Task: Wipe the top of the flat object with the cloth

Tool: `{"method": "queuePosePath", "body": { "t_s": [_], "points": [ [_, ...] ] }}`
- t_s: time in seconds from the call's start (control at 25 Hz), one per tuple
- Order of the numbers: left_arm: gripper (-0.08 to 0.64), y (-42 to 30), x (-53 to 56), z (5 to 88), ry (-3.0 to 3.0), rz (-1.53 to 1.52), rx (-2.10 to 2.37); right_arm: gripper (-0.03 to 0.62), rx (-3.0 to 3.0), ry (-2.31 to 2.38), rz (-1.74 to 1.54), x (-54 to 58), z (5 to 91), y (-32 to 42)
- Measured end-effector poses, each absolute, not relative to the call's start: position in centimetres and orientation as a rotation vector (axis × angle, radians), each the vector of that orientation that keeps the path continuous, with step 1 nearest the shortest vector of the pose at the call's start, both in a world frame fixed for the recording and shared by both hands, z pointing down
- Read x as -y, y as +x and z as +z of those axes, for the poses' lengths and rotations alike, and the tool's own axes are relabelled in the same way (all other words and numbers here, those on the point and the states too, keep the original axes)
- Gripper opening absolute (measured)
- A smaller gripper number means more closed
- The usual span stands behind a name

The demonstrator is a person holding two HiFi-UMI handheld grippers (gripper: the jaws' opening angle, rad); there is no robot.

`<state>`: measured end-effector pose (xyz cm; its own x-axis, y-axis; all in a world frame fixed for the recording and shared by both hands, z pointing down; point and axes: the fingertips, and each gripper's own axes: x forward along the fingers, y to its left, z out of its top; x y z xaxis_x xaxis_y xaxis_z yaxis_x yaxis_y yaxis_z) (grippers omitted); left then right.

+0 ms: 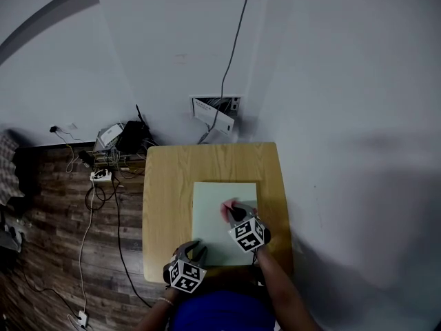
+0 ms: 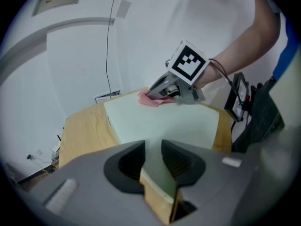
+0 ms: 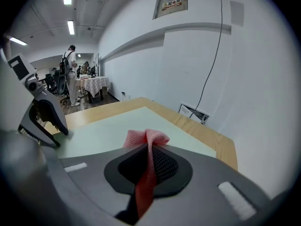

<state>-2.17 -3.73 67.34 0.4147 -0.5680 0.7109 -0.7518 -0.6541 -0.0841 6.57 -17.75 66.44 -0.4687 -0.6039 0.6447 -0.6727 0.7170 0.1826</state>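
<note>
Leftmost, the left claw (image 2: 154, 162) grips with its 2 jaws the near edge of the pale green flat board (image 1: 212, 234), which lies on the wooden tabletop (image 1: 165, 198). Further right, the right claw (image 3: 149, 163) is closed tight on the pink cloth (image 3: 146, 138), which rests on the board's top.

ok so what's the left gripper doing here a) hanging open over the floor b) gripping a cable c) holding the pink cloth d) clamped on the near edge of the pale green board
d: the left gripper has its jaws closed on the near edge of the pale green board, while the pink cloth is pinched in the right gripper.
</note>
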Motion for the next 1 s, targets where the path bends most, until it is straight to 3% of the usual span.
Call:
{"method": "queuePosePath", "body": {
  "t_s": [1.0],
  "points": [
    [0.107,-2.2,3.9,67.5,2.41,1.067,1.179,0.015,2.118,1.16,0.25,17.4,66.9,14.9]
  ]
}}
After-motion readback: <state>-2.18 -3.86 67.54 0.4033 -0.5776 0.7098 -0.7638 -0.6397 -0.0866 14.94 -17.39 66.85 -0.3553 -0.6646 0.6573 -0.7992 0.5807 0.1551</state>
